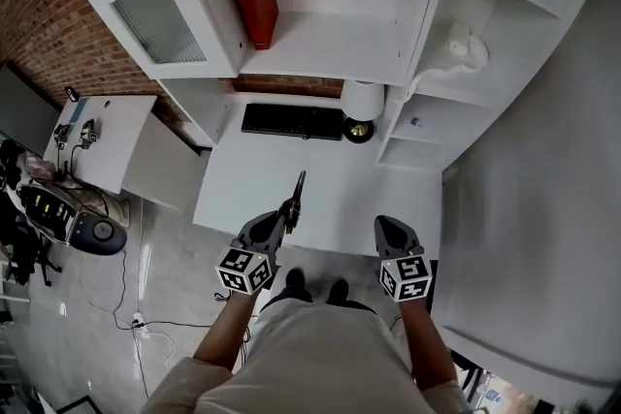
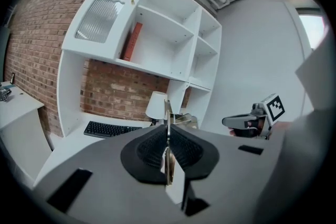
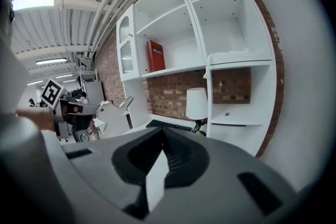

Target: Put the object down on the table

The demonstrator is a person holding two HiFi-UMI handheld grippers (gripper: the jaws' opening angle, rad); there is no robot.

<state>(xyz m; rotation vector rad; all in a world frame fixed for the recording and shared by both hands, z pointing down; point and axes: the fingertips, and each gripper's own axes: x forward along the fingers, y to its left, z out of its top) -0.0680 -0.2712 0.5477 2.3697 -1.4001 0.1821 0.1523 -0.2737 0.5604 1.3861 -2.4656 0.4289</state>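
A thin flat object stands on edge in my left gripper, whose jaws are shut on it above the front of the white table. In the left gripper view the object shows edge-on as a narrow strip, pinched between the dark pads. From the right gripper view it looks like a pale flat piece sticking out of the left gripper. My right gripper hovers over the table's front right, shut with nothing in it.
A black keyboard and a white lamp sit at the back of the table. White shelves rise behind, with a red book on one. A second desk with gear stands to the left.
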